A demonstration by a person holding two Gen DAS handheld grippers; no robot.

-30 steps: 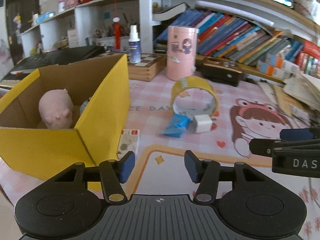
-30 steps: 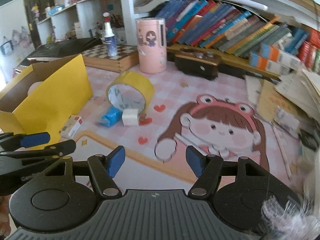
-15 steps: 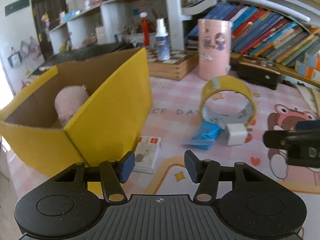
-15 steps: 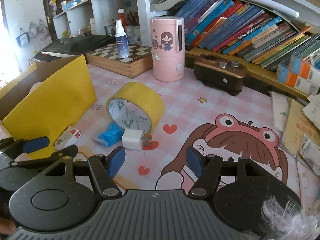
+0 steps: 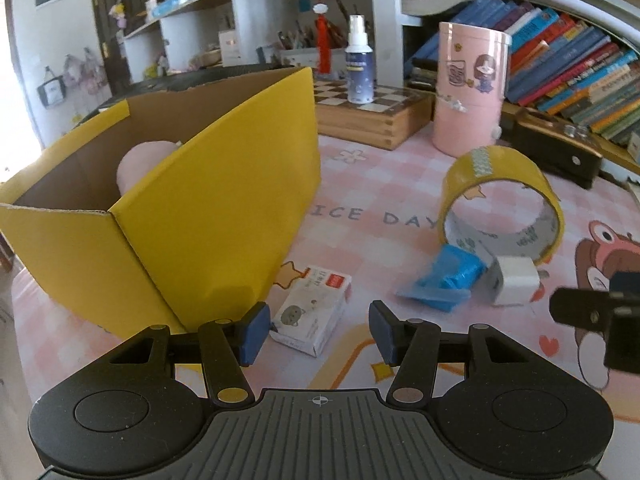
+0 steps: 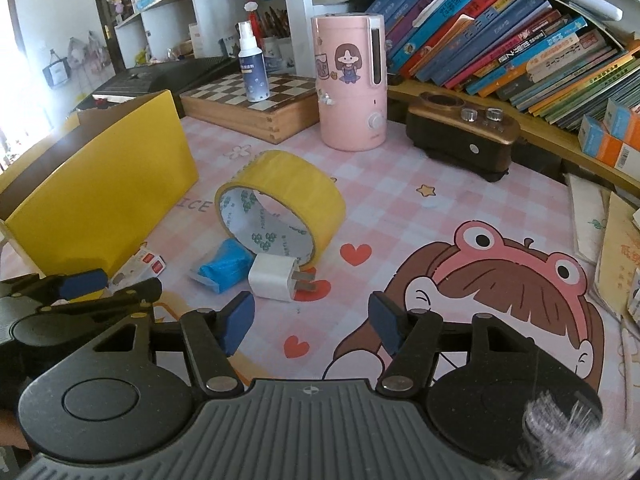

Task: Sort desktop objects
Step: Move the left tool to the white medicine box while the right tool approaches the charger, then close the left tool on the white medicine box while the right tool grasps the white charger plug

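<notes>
- We see a yellow cardboard box (image 5: 224,216), brown and raw inside, standing open-topped on a pink checked mat (image 5: 360,184) printed with a cartoon girl; a soft pink rounded toy (image 5: 140,164) sits inside it.
- One small white carton (image 5: 312,312) lies flat on the mat just beside the box's near corner, right ahead of our left gripper (image 5: 316,330), whose blue-padded fingers stand apart with nothing between them.
- One wide yellow tape roll (image 6: 280,204) stands on edge; a crumpled blue plastic packet (image 6: 226,266) and one white cube-shaped charger plug (image 6: 274,276) with two metal prongs rest against its foot, touching each other.
- Our right gripper (image 6: 310,326) hangs near the plug; its jaws have just been closing a little yet remain apart and empty.
- Behind stand one glossy pink cylinder (image 6: 350,84), one spray bottle (image 6: 252,68) on a wooden chessboard case (image 6: 256,110), a dark box with two knobs (image 6: 460,132), and a leaning row of books (image 6: 500,44).
</notes>
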